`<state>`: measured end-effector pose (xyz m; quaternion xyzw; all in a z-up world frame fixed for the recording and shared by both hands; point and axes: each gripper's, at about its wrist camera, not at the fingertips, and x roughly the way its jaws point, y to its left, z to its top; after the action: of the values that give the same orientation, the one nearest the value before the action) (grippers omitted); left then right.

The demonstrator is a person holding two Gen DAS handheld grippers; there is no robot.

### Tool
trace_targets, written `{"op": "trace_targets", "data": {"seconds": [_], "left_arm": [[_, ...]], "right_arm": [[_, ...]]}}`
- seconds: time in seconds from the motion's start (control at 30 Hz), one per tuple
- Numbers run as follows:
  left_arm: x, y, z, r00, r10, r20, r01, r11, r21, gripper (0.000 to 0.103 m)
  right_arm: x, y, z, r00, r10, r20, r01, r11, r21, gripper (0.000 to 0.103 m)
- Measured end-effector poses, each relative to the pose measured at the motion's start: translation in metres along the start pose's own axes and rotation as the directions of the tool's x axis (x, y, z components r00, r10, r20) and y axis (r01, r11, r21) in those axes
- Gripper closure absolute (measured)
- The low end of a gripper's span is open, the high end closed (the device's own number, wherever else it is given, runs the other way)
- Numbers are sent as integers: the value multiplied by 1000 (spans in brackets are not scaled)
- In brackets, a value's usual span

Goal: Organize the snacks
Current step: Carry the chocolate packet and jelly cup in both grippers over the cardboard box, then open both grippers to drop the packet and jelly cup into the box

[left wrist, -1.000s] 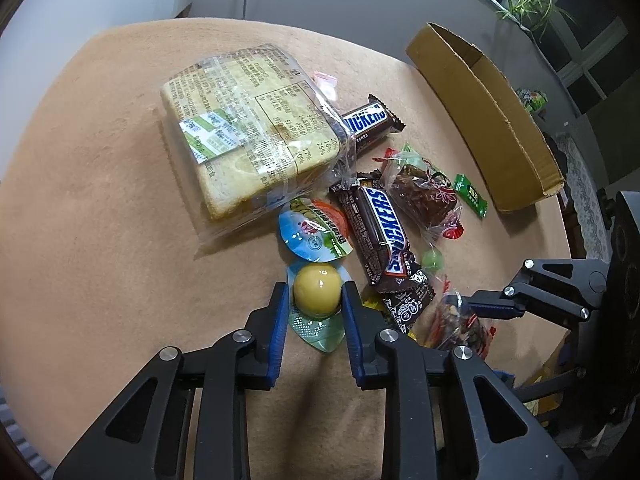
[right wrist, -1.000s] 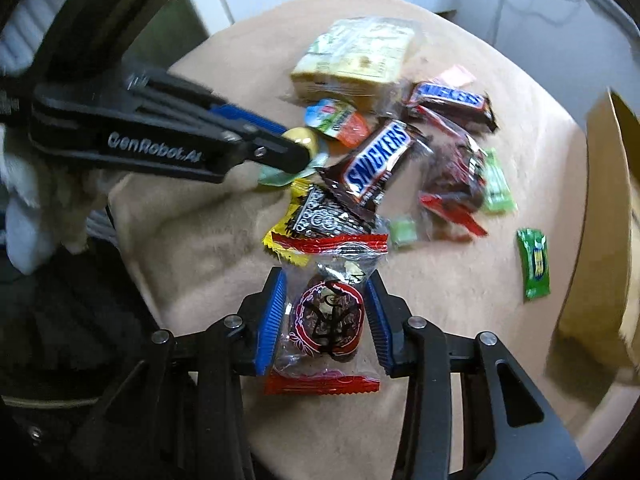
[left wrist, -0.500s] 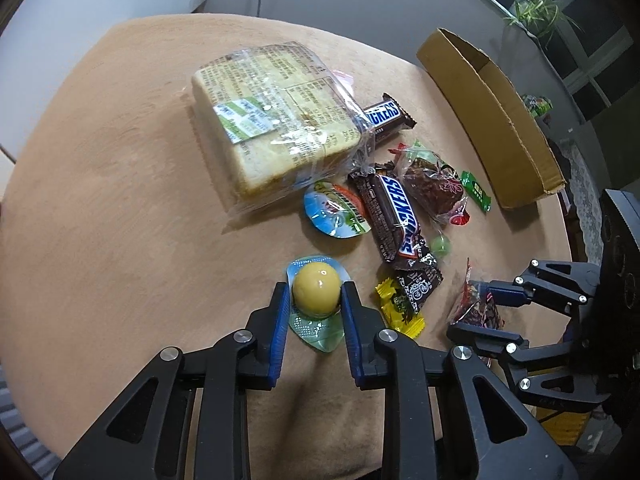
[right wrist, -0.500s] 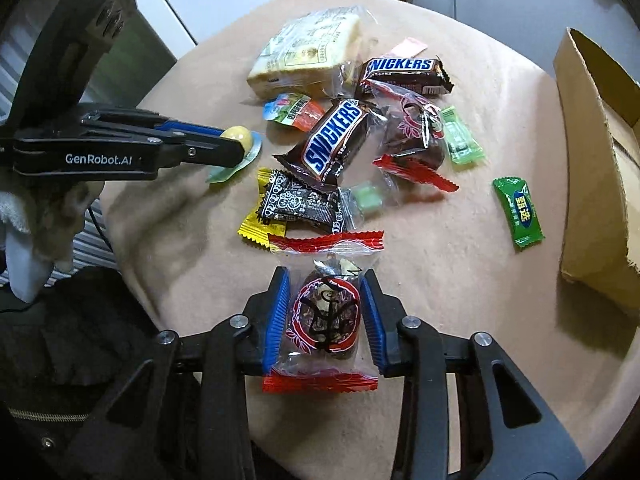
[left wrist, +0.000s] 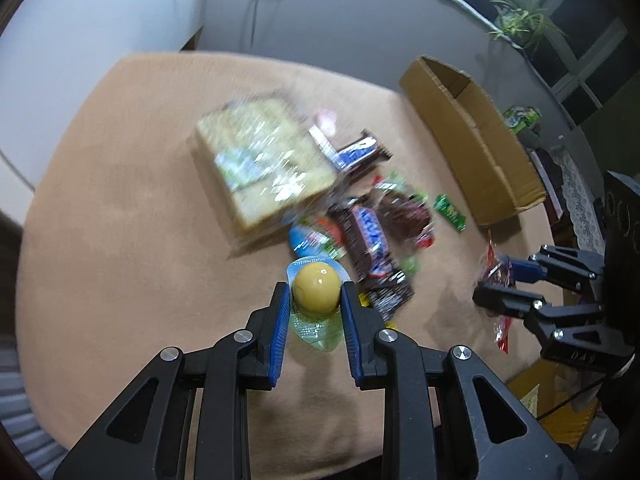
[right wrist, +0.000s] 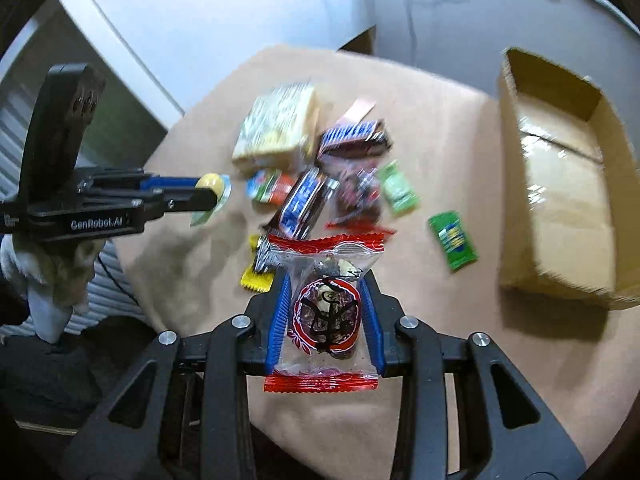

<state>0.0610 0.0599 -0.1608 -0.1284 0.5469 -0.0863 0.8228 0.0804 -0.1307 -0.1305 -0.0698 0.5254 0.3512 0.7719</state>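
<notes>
Low in the left wrist view, the left gripper (left wrist: 316, 300) fingers pinch a yellow jelly cup (left wrist: 317, 289), lifted above the tan surface (left wrist: 120, 240); blurred snacks lie beyond. At the bottom centre of the right wrist view, the right gripper (right wrist: 326, 312) fingers clamp a red-edged candy packet (right wrist: 326, 312), raised off the surface; the cardboard box (right wrist: 560, 184) stands at right.

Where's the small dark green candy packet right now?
In the right wrist view, the dark green candy packet lies alone on the tan tabletop, between the snack pile and the open cardboard box on the right.
</notes>
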Motion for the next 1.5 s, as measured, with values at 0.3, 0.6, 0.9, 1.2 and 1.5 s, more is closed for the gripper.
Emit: {"op": "trace_targets", "data": {"seconds": [0.3, 0.6, 0.9, 1.2, 1.5], "left_arm": [[1, -44, 43, 996, -75, 52, 71, 994, 83, 79], [24, -97, 77, 991, -126, 48, 115, 975, 189, 79], [51, -146, 104, 987, -157, 28, 144, 952, 269, 79], [77, -183, 114, 985, -170, -14, 166, 933, 318, 79], [93, -202, 113, 986, -161, -46, 167, 925, 341, 78]], "right_arm": [[-31, -41, 25, 987, -126, 95, 117, 989, 94, 68], [-52, -98, 30, 962, -247, 113, 222, 955, 196, 68], [-55, -148, 29, 938, -335, 84, 304, 916, 260, 68], [-49, -192, 29, 934, -353, 51, 321, 893, 316, 68], [-38, -206, 26, 941, -338, 23, 310, 887, 343, 67]]}}
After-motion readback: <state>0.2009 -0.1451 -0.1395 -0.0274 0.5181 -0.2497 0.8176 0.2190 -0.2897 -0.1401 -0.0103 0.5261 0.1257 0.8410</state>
